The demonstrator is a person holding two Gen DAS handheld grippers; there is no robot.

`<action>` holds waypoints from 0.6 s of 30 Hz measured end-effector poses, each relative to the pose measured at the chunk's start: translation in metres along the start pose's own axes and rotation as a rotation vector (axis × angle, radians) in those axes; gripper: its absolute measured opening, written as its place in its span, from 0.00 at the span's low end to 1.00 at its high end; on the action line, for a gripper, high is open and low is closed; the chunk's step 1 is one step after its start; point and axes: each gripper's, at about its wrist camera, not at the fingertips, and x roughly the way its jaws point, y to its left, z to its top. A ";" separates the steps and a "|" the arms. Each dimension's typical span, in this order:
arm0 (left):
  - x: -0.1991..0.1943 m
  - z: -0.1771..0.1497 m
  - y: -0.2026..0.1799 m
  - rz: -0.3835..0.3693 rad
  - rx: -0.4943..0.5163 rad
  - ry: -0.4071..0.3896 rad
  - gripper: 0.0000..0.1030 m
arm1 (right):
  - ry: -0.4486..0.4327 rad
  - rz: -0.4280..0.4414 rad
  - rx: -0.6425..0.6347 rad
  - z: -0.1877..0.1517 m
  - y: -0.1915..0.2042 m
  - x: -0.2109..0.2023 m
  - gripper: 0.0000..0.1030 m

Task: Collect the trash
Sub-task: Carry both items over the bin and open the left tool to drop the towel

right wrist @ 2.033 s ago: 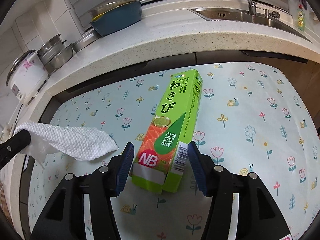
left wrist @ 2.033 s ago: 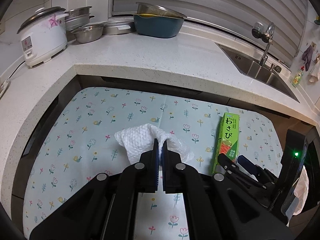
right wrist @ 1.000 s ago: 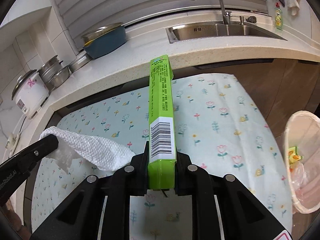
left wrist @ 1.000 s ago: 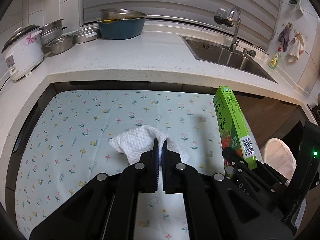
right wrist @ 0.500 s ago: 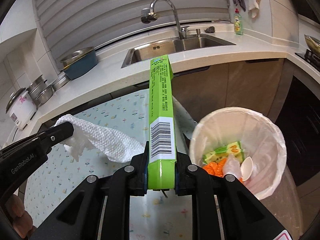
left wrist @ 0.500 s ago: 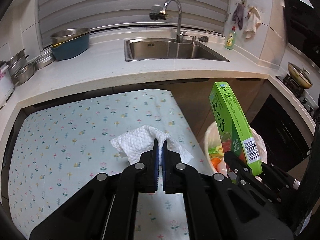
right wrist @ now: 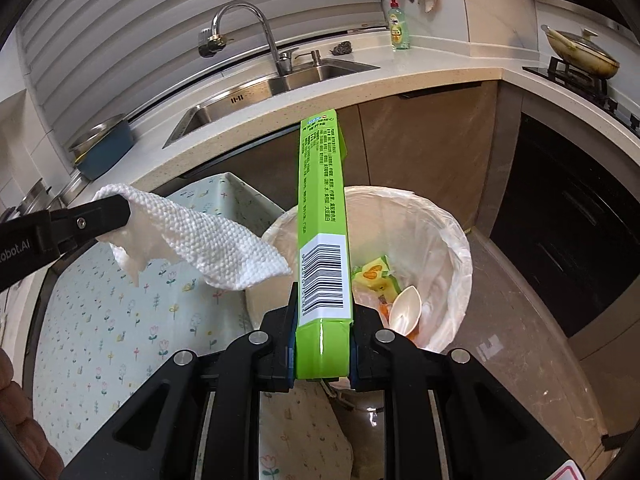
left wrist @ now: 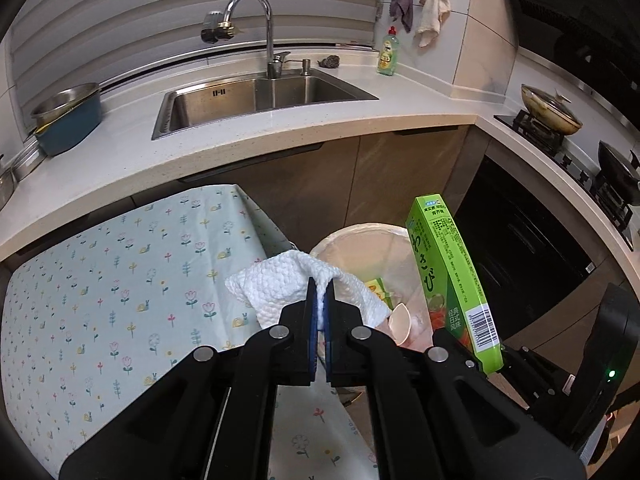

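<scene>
Both pieces of trash are up in the air beside the bin, neither resting on anything. The left claw (left wrist: 319,300) is pinched almost completely together on a fold of the crumpled white paper towel (left wrist: 280,288), which droops from it over the corner of the worktop covered in a pale flowered cloth (left wrist: 120,280), its loose end hanging towards the round waste bin lined with a white plastic bag (right wrist: 448,232). That towel looks feather-light and limp; a pinch anywhere on a bunched fold should do, though I'd guess it may cling to the pads or drift as it falls. The right claw (right wrist: 322,344) stands narrowly apart, clamped on the 2 broad faces of the long bright green cardboard wasabi box (right wrist: 322,220) at its barcode end, so the box sticks out over the bin's near rim. It seems light and probably hollow, stiff along its length but easy to crush, and its glossy skin could slip; holding low leaves a long lever above. Inside the bin lie a yellow-green wrapper (right wrist: 374,274) and a white plastic spoon (right wrist: 404,308).
</scene>
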 end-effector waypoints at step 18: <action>0.021 0.002 -0.021 -0.017 0.009 0.001 0.47 | 0.016 -0.018 0.033 -0.004 -0.026 0.010 0.17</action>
